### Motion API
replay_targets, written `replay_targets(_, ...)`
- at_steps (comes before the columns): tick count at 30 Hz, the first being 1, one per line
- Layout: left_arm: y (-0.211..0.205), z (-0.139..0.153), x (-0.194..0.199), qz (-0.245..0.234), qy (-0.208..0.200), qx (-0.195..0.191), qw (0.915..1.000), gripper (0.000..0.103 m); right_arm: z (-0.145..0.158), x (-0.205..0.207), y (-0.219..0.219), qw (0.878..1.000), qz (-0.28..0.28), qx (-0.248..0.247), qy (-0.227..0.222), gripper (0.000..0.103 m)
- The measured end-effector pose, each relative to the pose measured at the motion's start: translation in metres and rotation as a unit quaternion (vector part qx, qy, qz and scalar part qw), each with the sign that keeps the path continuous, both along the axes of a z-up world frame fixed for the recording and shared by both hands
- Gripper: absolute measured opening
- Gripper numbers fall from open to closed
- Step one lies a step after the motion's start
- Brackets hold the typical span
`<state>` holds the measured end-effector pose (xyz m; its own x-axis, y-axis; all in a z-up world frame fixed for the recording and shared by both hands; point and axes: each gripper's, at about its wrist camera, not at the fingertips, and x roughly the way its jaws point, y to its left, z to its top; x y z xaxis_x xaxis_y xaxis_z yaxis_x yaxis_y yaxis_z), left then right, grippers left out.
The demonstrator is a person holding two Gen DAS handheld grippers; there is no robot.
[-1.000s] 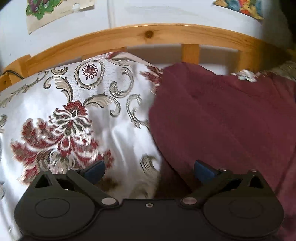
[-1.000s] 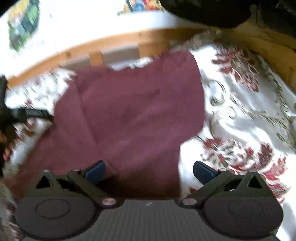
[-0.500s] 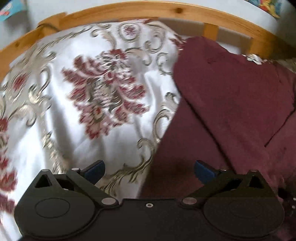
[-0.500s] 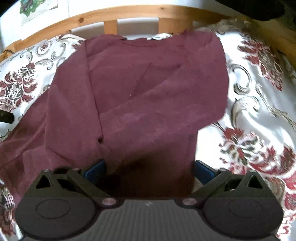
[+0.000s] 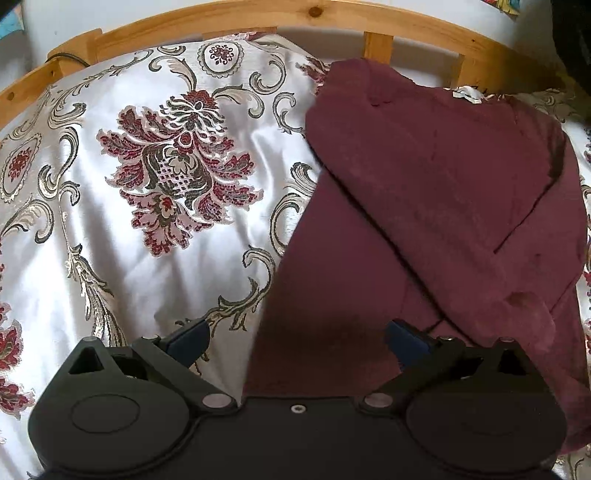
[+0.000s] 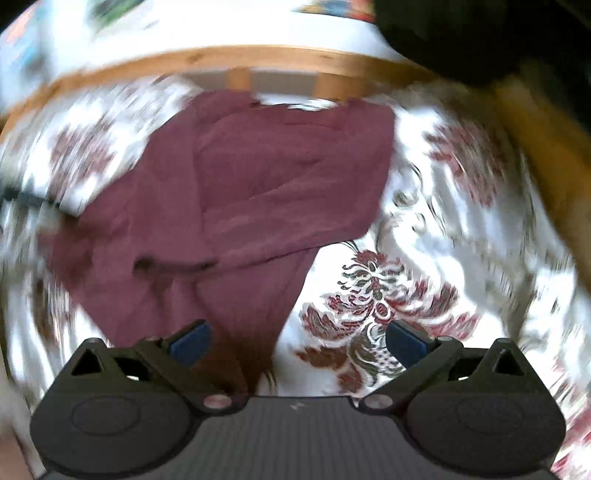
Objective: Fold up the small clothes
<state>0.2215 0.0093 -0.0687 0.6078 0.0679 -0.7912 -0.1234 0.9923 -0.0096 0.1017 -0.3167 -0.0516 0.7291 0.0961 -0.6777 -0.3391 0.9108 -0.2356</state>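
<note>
A maroon long-sleeved top (image 5: 436,206) lies on a white floral bedspread (image 5: 155,206), its sleeves folded across the body. It also shows in the blurred right wrist view (image 6: 258,199). My left gripper (image 5: 297,338) is open and empty, over the top's lower left edge. My right gripper (image 6: 297,338) is open and empty, over the top's lower right edge and the bedspread (image 6: 436,229).
A wooden bed rail (image 5: 258,14) curves along the far side, with a white wall behind it. A white label (image 5: 467,94) shows at the top's collar. A dark object (image 6: 461,40) sits at the upper right of the right wrist view.
Both grippers have stayed open. The left view has shifted so more of the top shows. The right gripper is moving fast to the right; its view is now blurred.
</note>
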Motion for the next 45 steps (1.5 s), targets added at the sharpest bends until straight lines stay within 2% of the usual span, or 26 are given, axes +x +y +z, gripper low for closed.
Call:
replay_targets(3, 0.001, -0.002, 0.003, 0.002, 0.006, -0.005, 1.0000, 0.102, -0.017, -0.011, 0.025, 0.996, 0.055, -0.069, 0.008, 0.103)
replay_targets(8, 0.001, -0.005, 0.004, 0.002, 0.014, -0.003, 0.9999, 0.102, -0.055, -0.013, 0.069, 0.980, 0.115, -0.159, 0.026, 0.103)
replay_targets(11, 0.002, -0.006, 0.005, 0.003, 0.016, -0.004, 0.9999, 0.102, -0.074, -0.011, 0.089, 0.971, 0.120, -0.208, 0.002, 0.103)
replay_targets(18, 0.000, -0.004, 0.004, -0.009, 0.009, -0.010, 0.9999, 0.102, -0.081, -0.002, 0.092, 0.972, 0.103, -0.209, -0.032, 0.102)
replay_targets(20, 0.000, 0.002, 0.001, -0.022, -0.008, -0.024, 0.9994, 0.102, -0.079, 0.000, 0.090, 0.973, 0.110, -0.199, -0.028, 0.094)
replay_targets(22, 0.000, 0.014, -0.006, -0.046, -0.045, -0.045, 0.9969, 0.102, -0.075, 0.001, 0.088, 0.979, 0.107, -0.171, -0.017, 0.074)
replay_targets(23, 0.000, 0.020, -0.010, -0.061, -0.064, -0.055, 0.9946, 0.102, -0.071, 0.002, 0.085, 0.983, 0.104, -0.151, -0.008, 0.069)
replay_targets(25, -0.002, 0.033, -0.020, -0.096, -0.100, -0.069, 0.9880, 0.102, -0.068, 0.002, 0.081, 0.987, 0.095, -0.130, 0.002, 0.051)
replay_targets(26, -0.004, 0.038, -0.024, -0.112, -0.115, -0.069, 0.9846, 0.102, -0.066, 0.002, 0.078, 0.989, 0.089, -0.120, 0.005, 0.048)
replay_targets(28, -0.008, 0.044, -0.031, -0.131, -0.134, -0.059, 0.9805, 0.102, -0.061, 0.004, 0.073, 0.992, 0.080, -0.099, 0.007, 0.028)
replay_targets(31, -0.013, 0.047, -0.037, -0.143, -0.146, -0.043, 0.9779, 0.102, -0.043, 0.008, 0.058, 0.998, 0.049, -0.035, -0.006, 0.011)
replay_targets(35, -0.020, 0.046, -0.040, -0.165, -0.147, -0.039, 0.9745, 0.102, -0.021, 0.013, 0.030, 0.998, -0.008, 0.056, -0.033, 0.009)
replay_targets(38, -0.031, 0.045, -0.048, -0.210, -0.155, -0.030, 0.9648, 0.102, -0.012, 0.018, 0.011, 0.992, -0.039, 0.107, -0.046, 0.008)
replay_targets(40, -0.045, 0.042, -0.055, -0.253, -0.160, -0.010, 0.9541, 0.102, -0.008, 0.019, 0.004, 0.989, -0.051, 0.125, -0.053, 0.008)
replay_targets(42, -0.064, 0.036, -0.063, -0.302, -0.158, 0.024, 0.9397, 0.102, -0.006, 0.021, -0.001, 0.987, -0.056, 0.140, -0.057, 0.008)
replay_targets(45, -0.097, 0.019, -0.077, -0.375, -0.149, 0.092, 0.9105, 0.102, -0.004, 0.019, -0.001, 0.985, -0.057, 0.147, -0.062, 0.008)
